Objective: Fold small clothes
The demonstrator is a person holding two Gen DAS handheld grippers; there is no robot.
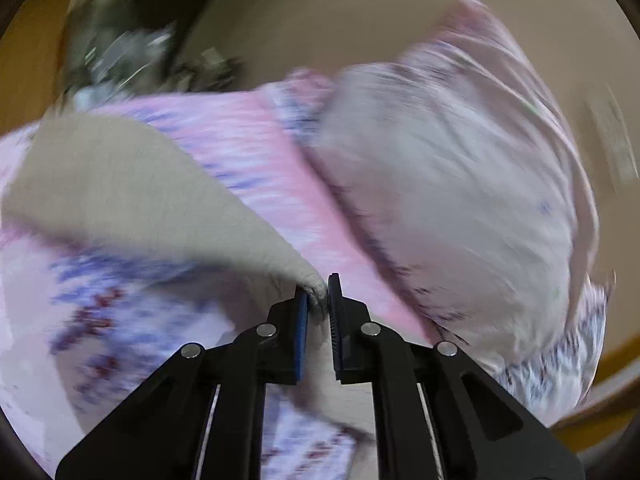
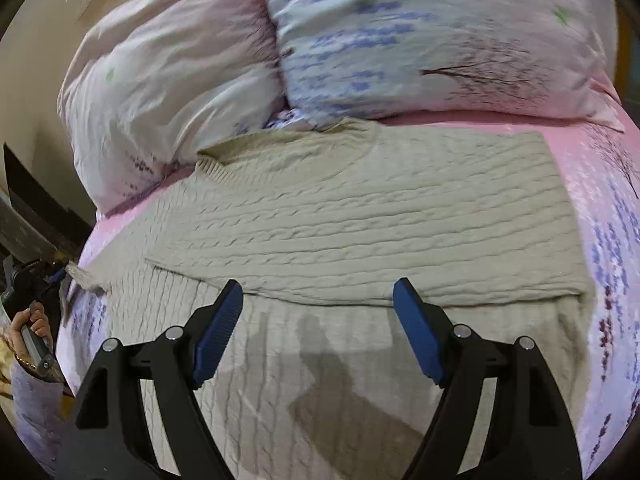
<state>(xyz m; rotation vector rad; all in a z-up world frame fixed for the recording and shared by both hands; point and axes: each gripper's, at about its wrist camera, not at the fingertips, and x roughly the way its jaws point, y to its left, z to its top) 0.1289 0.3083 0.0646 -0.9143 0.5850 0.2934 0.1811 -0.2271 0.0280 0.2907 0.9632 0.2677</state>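
A beige cable-knit sweater point(image 2: 360, 216) lies spread on a pink flowered bed, its near part folded over. My right gripper point(image 2: 318, 312) is open and empty, just above the fold edge. My left gripper point(image 1: 318, 300) is shut on the tip of a sweater sleeve point(image 1: 132, 184) and holds it lifted and stretched; the view is blurred by motion. In the right wrist view the left gripper point(image 2: 60, 274) shows at the far left edge, pinching the sleeve end point(image 2: 86, 276).
Two large flowered pillows point(image 2: 420, 40) lie at the back of the bed, against the sweater's far edge. The pink sheet point(image 2: 600, 184) surrounds the sweater. Dark cluttered objects point(image 1: 120, 52) stand beyond the bed by a beige wall.
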